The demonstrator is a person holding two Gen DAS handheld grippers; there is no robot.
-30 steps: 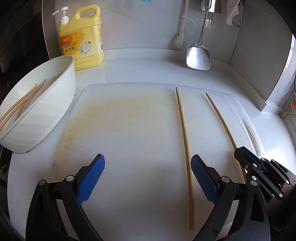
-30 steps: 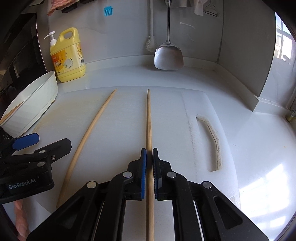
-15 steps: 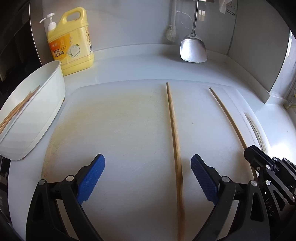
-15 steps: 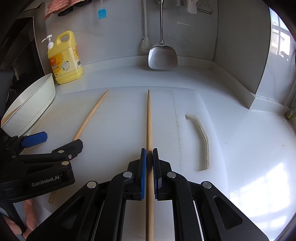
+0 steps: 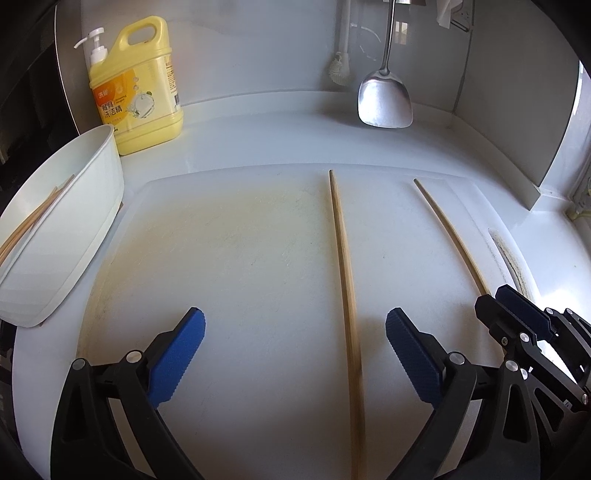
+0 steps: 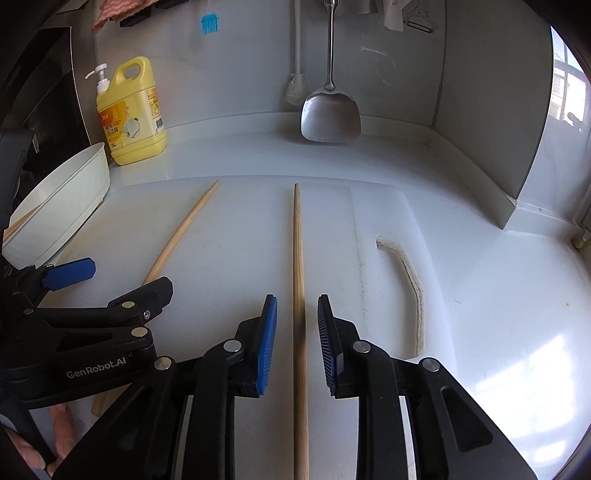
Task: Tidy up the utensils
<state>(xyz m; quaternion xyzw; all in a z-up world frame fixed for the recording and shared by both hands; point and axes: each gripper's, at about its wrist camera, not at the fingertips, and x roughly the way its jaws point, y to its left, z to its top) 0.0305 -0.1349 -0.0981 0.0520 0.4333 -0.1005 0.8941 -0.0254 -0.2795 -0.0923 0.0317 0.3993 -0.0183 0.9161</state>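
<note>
wooden chopsticks: two left lying on the white cutting board (image 5: 229, 266), roughly parallel, well apart, tips toward the back wall
chopstick a: nearer the tub (image 5: 345, 280), also (image 6: 173, 243) in r view; sits btwn the l pads, closer to the right-hand pad, not touched
chopstick b: nearer the board's handle slot (image 6: 298, 280), thin line (image 5: 450, 236) in l view; runs straight btwn the r pads
left gripper (image 5: 295, 354): spread wide, pinching nothing, hovering low over chopstick a
right gripper (image 6: 297, 332): jaws opening; stick is btwn them but a clear gap shows each side, so no pinch
white tub (image 5: 66, 236): at left edge of the board, already has several chopsticks in it (image 5: 33, 218)
done so far: prob most of the sort, judging by the sticks in the tub
left to do: both board sticks need to go in the tub; neither is held atm
next, my guess: l closes on a; b needs a fresh grip
l view only: inside of the tub w/ sticks fanned; gap btwn a and each l pad
r view only: person's fingers (image 6: 40, 443) at bottom left behind the l tool; blue brush (image 6: 209, 24) and cloth hung on the wall; window at right
both views: yellow detergent jug (image 6: 131, 114), steel spatula (image 6: 330, 118) hanging at the back wall; not part of the sort as far as i can tell
</note>
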